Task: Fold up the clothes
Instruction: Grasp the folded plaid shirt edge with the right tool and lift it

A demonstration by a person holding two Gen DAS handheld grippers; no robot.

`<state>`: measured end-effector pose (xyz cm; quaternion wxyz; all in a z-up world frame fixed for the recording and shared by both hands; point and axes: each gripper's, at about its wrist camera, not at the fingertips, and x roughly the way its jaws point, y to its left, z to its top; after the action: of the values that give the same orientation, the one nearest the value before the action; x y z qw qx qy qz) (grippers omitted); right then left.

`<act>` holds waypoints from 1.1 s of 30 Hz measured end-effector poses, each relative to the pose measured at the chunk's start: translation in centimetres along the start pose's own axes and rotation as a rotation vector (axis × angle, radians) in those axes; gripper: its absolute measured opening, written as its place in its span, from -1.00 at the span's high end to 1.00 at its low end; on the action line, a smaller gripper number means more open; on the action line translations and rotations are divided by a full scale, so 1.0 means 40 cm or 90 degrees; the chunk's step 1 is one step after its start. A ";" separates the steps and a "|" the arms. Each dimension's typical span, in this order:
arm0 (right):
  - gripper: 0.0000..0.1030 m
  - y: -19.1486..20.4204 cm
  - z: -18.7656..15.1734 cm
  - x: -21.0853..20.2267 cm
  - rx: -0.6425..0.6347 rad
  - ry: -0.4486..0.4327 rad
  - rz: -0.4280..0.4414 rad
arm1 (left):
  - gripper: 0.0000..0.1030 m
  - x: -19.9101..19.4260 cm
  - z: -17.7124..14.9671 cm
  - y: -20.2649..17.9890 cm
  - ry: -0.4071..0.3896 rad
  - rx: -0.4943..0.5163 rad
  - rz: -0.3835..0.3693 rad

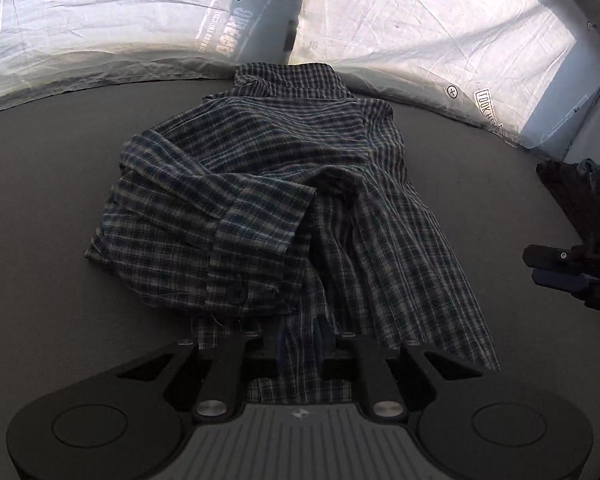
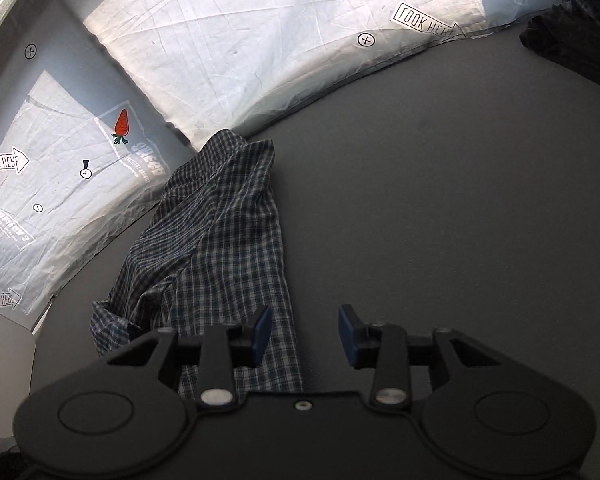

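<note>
A blue-and-white plaid shirt lies crumpled on the grey table, collar at the far end, with one cuffed sleeve folded across its body. My left gripper sits low over the near hem. Its jaws stand a little apart, with a strip of plaid cloth lying between them. In the right wrist view the same shirt stretches away on the left. My right gripper is open beside the shirt's right edge. Only bare table shows between its blue pads. The right gripper also shows at the right edge of the left wrist view.
A dark heap of other clothes lies at the table's far right corner, and this heap also shows in the left wrist view. A creased white sheet printed with crosses, arrows and carrots lies beyond the table's far edge. Grey tabletop stretches right of the shirt.
</note>
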<state>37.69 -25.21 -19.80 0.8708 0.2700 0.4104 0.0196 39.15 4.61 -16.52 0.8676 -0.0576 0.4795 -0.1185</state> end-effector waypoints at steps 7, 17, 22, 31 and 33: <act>0.88 0.061 -0.025 0.037 0.011 0.036 0.158 | -0.25 -0.046 -0.068 0.071 0.047 -0.144 0.004; 0.33 0.229 -0.016 0.214 -0.008 0.138 0.236 | -0.48 -0.042 -0.082 0.245 0.118 -0.345 0.080; 0.28 0.288 0.007 0.277 -0.066 0.146 0.220 | -0.68 -0.030 -0.066 0.252 0.127 -0.350 0.060; 0.77 0.406 -0.020 0.325 -0.250 0.192 0.209 | -0.95 -0.005 -0.053 0.240 0.140 -0.340 0.045; 0.95 0.390 -0.021 0.307 -0.208 0.185 0.225 | -0.95 -0.005 -0.053 0.234 0.140 -0.328 0.048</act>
<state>48.15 -8.37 -21.30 0.8177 0.1880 0.4690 0.2758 38.66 13.70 -19.49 0.7711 -0.2452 0.5866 0.0346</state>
